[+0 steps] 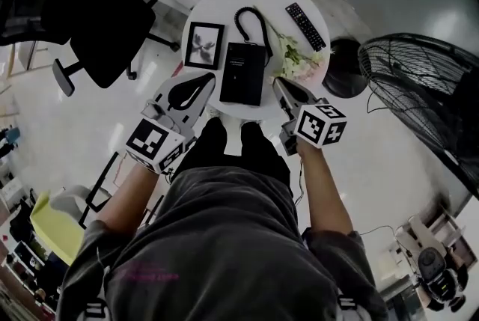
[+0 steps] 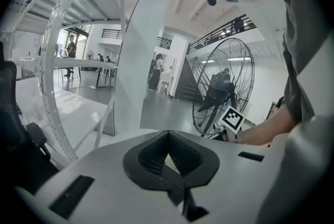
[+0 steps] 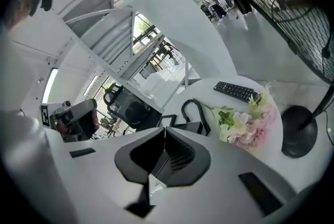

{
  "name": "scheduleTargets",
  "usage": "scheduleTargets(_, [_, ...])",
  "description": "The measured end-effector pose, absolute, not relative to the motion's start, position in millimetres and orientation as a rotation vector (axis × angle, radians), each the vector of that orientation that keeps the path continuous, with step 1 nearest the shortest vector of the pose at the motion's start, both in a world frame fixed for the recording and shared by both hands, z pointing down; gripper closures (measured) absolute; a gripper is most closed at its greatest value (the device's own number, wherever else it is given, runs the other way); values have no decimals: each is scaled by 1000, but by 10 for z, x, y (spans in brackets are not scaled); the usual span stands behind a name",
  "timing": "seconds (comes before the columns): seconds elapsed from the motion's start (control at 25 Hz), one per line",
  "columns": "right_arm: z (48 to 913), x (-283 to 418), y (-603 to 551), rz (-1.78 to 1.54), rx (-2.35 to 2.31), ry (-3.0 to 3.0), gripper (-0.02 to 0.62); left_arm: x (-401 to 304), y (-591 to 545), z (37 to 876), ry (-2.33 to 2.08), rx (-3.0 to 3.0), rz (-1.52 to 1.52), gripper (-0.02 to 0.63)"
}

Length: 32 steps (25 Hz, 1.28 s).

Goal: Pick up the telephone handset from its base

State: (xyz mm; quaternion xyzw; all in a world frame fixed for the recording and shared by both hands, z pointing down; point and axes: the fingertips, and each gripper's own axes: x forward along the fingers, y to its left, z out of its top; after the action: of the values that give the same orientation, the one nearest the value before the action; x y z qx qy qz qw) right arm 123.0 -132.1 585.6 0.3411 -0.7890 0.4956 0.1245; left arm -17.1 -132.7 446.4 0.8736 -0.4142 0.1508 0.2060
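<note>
A black telephone (image 1: 242, 72) lies on the round white table (image 1: 224, 1) with its coiled cord (image 1: 251, 20) looping toward the far side. I cannot make out the handset apart from the base. My left gripper (image 1: 208, 78) hangs at the table's near left edge, just left of the phone, its jaws shut and empty (image 2: 167, 134). My right gripper (image 1: 278, 82) is at the phone's near right corner, also shut on nothing (image 3: 165, 130). In the right gripper view the phone (image 3: 192, 127) and its cord (image 3: 195, 109) peek out just beyond the jaw tips.
On the table are a framed picture (image 1: 203, 45) left of the phone, pale flowers (image 1: 299, 61) to its right and a remote (image 1: 305, 25) at the far right. A large floor fan (image 1: 426, 87) stands right of the table, an office chair (image 1: 97, 20) on its left.
</note>
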Motion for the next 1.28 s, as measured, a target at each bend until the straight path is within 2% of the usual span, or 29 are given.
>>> scheduleTargets(0.72, [6584,1069,-1301,1692,975,-2122,571,-279,-1261,4856,-1096,2363,480,592])
scheduleTargets(0.88, [6660,1019,-1325,1711,969,-2105,531,-265,-1253,4905,-1081,2351,480,592])
scheduleTargets(1.28, [6894,935,-1336,1799,978,-2011,494,-392,-1268,4924,-1095,2335,472,592])
